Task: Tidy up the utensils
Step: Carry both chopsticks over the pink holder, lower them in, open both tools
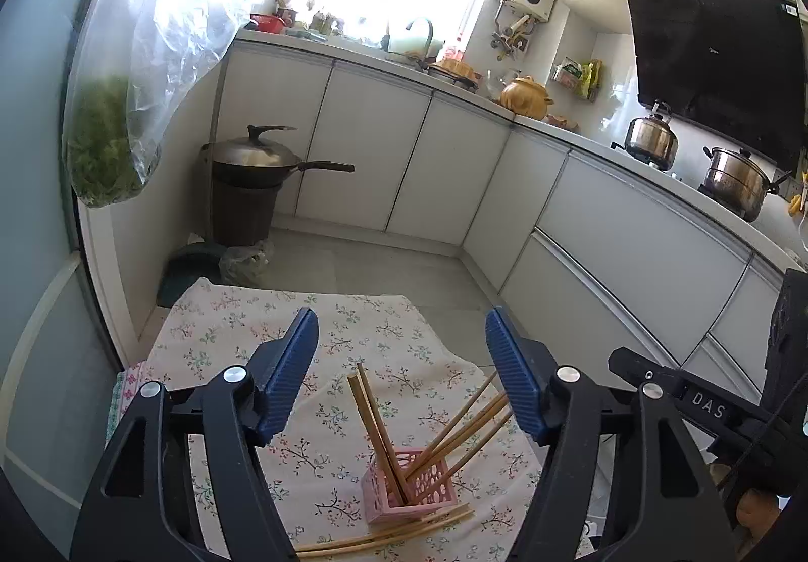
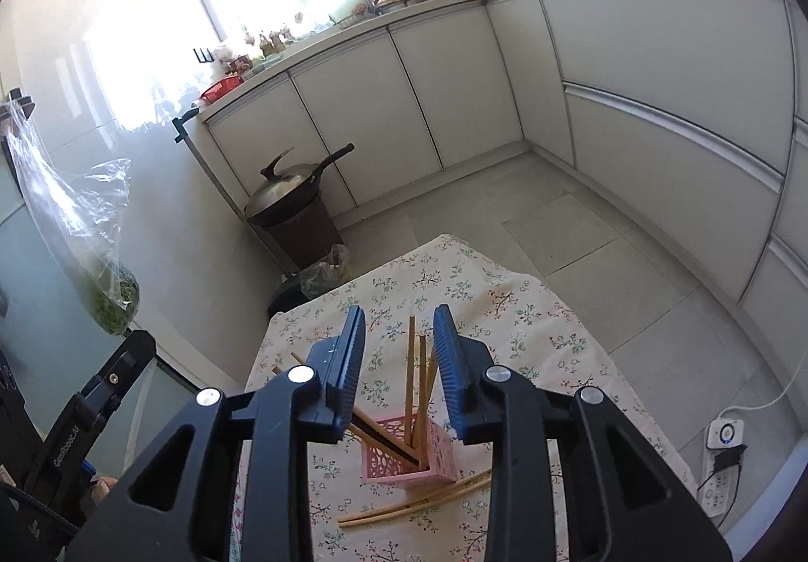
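A pink perforated holder point(image 1: 429, 486) stands on the floral tablecloth point(image 1: 242, 340), with several wooden chopsticks point(image 1: 371, 415) leaning out of it. A few more loose chopsticks point(image 1: 384, 537) lie flat on the cloth just in front of it. My left gripper point(image 1: 402, 324) hovers above and behind the holder, jaws wide apart with nothing between the pads. In the right wrist view the holder point(image 2: 439, 461) sits below my right gripper point(image 2: 400, 314). Its jaws stand partly apart, and the upright chopsticks point(image 2: 411, 370) show in the gap, clear of both pads. Loose chopsticks point(image 2: 414, 501) lie beside the holder.
The small cloth-covered table point(image 2: 530, 309) ends close beyond the holder, with tiled floor past it. A lidded wok on a brown bin point(image 1: 252, 168) stands at the far left, a bag of greens point(image 1: 106, 148) hangs on the left, white cabinets point(image 1: 631, 249) run along the right, and a power strip point(image 2: 722, 461) lies on the floor.
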Available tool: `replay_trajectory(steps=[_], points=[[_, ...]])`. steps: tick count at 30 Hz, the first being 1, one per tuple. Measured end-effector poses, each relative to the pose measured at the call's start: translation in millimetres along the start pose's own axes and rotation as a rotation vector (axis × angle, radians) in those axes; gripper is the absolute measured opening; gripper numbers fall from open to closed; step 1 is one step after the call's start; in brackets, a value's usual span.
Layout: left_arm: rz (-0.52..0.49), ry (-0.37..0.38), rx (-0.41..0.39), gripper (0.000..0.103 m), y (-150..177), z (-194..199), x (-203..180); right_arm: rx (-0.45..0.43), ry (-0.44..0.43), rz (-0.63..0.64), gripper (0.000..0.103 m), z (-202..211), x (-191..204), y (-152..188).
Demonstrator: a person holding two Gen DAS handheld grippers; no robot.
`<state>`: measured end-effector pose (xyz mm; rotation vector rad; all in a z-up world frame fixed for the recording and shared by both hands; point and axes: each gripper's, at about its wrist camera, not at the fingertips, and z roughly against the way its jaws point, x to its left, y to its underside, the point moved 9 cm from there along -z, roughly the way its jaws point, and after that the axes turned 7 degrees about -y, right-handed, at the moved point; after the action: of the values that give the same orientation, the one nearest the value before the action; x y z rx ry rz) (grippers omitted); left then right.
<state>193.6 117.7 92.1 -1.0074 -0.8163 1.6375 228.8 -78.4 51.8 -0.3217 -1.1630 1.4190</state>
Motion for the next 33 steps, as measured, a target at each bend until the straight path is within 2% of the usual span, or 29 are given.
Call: replay_trajectory(steps=[5,12,14,16,19,23,33], points=[[-0.035,-0.009,-0.003,0.073,4.8,0.1,-9.4,-0.017,0.008,0.048,0.03,8.6,6.7,1.7],[-0.061,-0.02,0.007,0.085,11.0,-1.4,-17.7,-0.003,0.013,0.056,0.038,11.1,4.2,10.5],[-0.066,-0.022,0.006,0.089,12.5,-0.8,-21.5,0.001,0.019,0.059,0.043,11.4,3.3,13.2],[-0.076,-0.021,0.007,0.092,14.8,0.2,-24.8,-0.002,0.021,0.05,0.059,13.2,0.1,15.5],[-0.099,-0.028,0.011,0.094,19.5,0.5,-27.9,-0.014,0.031,0.037,0.066,17.9,-6.3,18.3],[-0.127,-0.027,0.024,0.096,26.5,1.1,-31.9,-0.001,0.054,0.009,0.07,21.5,-18.7,24.4],[-0.192,-0.02,0.044,0.096,41.1,4.2,-45.0,0.004,0.066,-0.079,0.09,33.9,-44.5,37.5]])
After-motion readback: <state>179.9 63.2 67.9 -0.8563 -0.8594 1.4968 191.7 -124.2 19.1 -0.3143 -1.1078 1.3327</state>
